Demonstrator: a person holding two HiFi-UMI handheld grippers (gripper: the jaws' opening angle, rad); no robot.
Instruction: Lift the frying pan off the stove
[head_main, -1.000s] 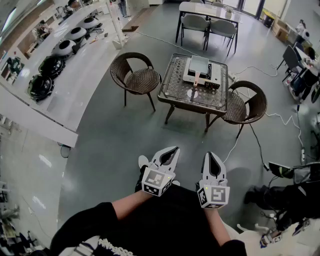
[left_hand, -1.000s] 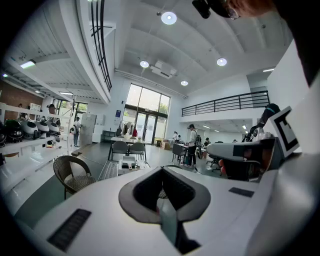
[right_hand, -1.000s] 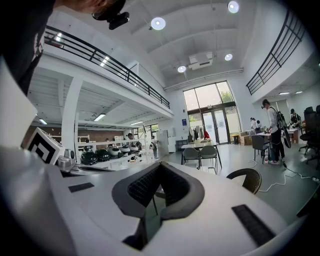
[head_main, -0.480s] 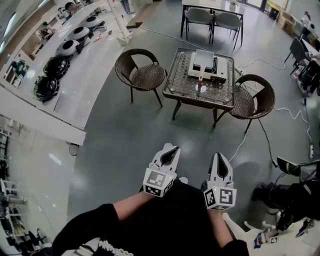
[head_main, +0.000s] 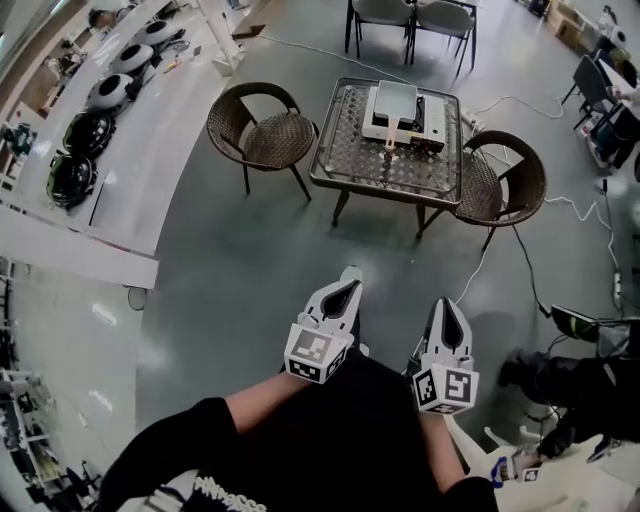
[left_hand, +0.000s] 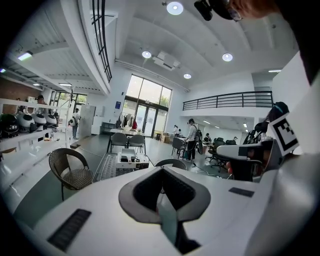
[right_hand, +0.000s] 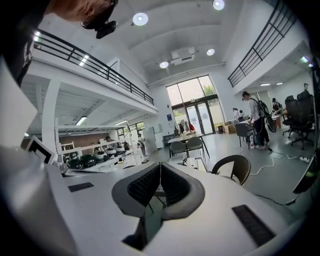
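Head view: frying pan (head_main: 391, 100) on stove (head_main: 430, 138), handle (head_main: 389, 141) toward person (head_main: 300, 450)

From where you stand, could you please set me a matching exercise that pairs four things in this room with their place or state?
Things:
1. stove
2. left gripper
3. wicker chairs
4. white counter

Places or states:
a. along the left side of the head view
b. shut and empty
c. on the glass-top table
d. one at either end of the table

Pairs: 1-c, 2-b, 3-d, 4-a
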